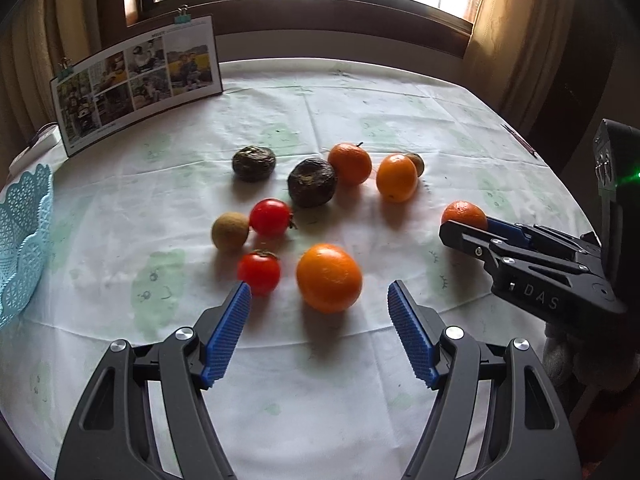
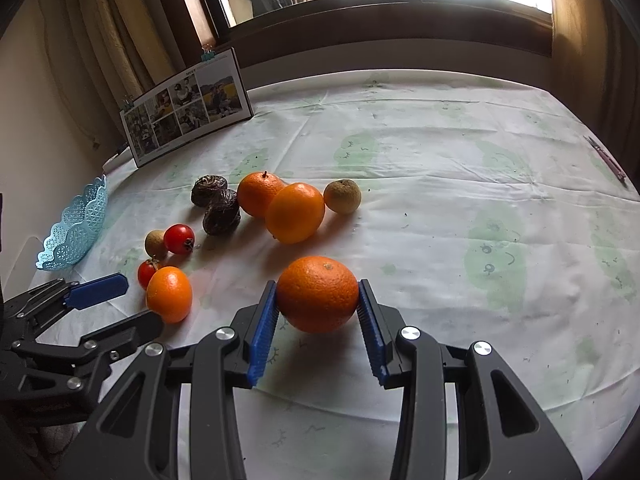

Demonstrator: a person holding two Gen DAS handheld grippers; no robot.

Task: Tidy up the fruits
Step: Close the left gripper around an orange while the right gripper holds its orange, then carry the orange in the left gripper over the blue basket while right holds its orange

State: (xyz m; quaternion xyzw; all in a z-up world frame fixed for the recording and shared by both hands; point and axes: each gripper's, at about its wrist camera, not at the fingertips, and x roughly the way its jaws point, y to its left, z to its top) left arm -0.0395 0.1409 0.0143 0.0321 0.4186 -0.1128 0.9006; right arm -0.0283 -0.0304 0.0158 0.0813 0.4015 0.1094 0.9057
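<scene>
Right gripper (image 2: 318, 304) clamps its blue pads on a mandarin (image 2: 318, 299) sitting on the tablecloth (image 2: 440, 152) between them, while the left gripper (image 1: 320, 316) gapes wide behind an orange (image 1: 329, 278); round peel may squirt forward from tilted pads.

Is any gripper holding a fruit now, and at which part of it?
The right gripper clamps an orange by its two opposite sides, at its widest part. The left gripper is open and holds nothing.
</scene>
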